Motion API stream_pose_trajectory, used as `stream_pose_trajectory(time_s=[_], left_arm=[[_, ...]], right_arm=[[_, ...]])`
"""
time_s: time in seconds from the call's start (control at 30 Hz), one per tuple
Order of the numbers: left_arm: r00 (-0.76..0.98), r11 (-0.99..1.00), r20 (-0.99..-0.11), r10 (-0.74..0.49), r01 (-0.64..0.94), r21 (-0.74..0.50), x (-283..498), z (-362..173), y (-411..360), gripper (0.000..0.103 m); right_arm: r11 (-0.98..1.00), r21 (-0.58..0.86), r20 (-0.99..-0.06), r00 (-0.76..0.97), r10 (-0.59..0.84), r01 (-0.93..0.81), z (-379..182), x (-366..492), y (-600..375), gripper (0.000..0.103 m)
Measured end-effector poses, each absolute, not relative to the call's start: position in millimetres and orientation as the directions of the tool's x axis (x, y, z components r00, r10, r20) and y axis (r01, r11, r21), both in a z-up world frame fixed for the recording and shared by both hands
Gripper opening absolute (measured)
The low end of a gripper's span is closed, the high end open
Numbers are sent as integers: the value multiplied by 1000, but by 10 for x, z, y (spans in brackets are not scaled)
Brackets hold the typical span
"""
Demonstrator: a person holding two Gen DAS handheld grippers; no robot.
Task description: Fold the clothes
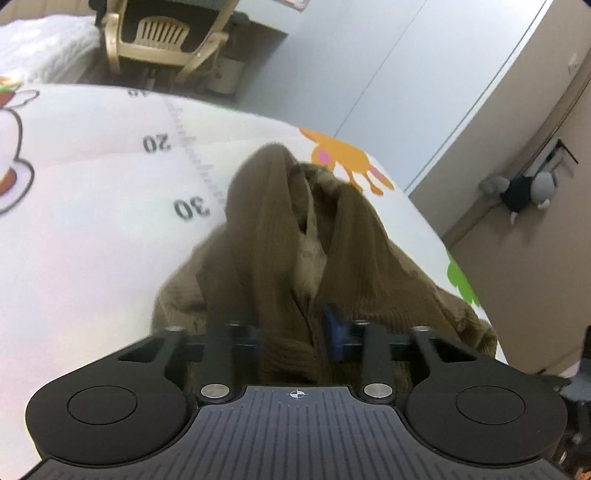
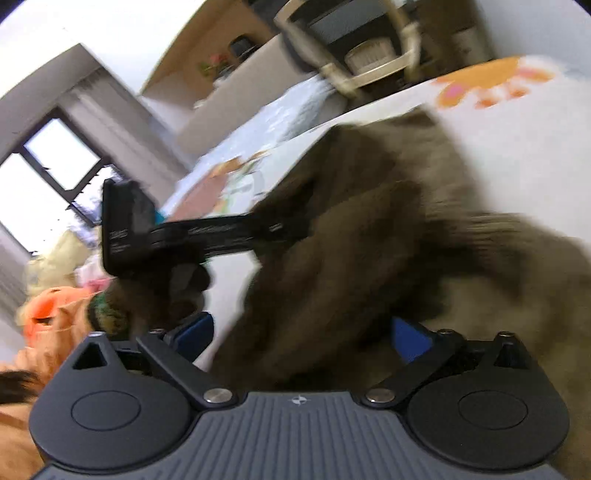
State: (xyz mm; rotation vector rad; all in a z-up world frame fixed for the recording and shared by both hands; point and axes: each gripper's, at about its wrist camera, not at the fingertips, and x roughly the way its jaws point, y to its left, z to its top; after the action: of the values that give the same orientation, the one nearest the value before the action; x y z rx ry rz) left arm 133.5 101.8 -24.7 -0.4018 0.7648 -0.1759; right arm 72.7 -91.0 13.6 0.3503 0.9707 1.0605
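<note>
Brown ribbed knit garment [image 1: 295, 229], soft and fuzzy, bunched in a heap on a white quilted surface [image 1: 92, 221] printed with cartoon shapes and a numbered ruler line. One garment only, as far as can be seen.

Left view: left gripper [image 1: 295, 328] closed narrowly on a gathered ridge of the knit at 6 o'clock, blue pads pressed into the cloth, fabric rising away toward 12 o'clock. Orange cartoon figure [image 1: 343, 158] printed on the surface at 1 o'clock. Beige plastic chair [image 1: 162, 33] at 11 o'clock in the background. One chair, one dark toy [image 1: 521, 188] hanging on a wall at 3 o'clock.

Right view, heavily blurred: right gripper [image 2: 303, 332] spread wide, blue pads well apart, brown cloth filling the gap between them; whether gripped, impossible to say. Other gripper's black body reaching in from 9 o'clock, gloved hand [image 2: 177, 284] beneath it.

Two grippers counted, one per hand.

Progress, judged: early. No flat layer, no clean crease, no visible sleeves laid out. Spreading, smoothing and every fold apparently remaining.
</note>
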Motion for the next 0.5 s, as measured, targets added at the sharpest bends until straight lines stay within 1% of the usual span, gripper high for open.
stream_pose_trajectory(time_s=[0.03,0.13,0.17,0.2,0.27,0.33,0.37,0.4,0.43,0.47,0.5], left_arm=[[730,920,-627,-273,8,-391,1325,-163,1066,12],[801,949,-577,-161,-35,-312,1252,164,1373,10],[820,957,-563,-101,-75,-281,1274,246,1517,9],[834,961,-551,-38,-121,-249,1308,311,1663,9],[847,956,-528,64,-204,-211,1304,441,1948,9],[846,943,-525,94,-244,-224,1260,512,2164,10],[845,938,-530,74,-241,-251,1234,529,2224,14],[844,933,-534,42,-225,-282,1202,534,2247,24],[844,930,-536,-3,-194,-311,1181,521,2212,33],[842,930,-538,-51,-156,-332,1165,504,2130,53],[836,932,-540,-103,-109,-345,1147,484,2012,66]], right_arm=[[453,667,-482,120,868,-592,185,781,-807,86],[367,667,-432,66,900,-648,363,957,-507,84],[365,659,-405,98,909,-657,449,1072,-490,82],[369,650,-376,141,916,-664,540,1198,-488,80],[474,632,-328,343,880,-613,710,1482,-765,80],[574,621,-273,540,797,-533,878,1770,-1066,80],[634,622,-274,631,726,-459,894,1875,-1249,80],[671,643,-295,689,662,-368,858,1972,-1456,81],[670,690,-326,709,626,-274,769,2062,-1677,83],[639,746,-351,704,617,-188,644,2124,-1885,85],[594,798,-370,693,620,-105,498,2147,-2096,87]])
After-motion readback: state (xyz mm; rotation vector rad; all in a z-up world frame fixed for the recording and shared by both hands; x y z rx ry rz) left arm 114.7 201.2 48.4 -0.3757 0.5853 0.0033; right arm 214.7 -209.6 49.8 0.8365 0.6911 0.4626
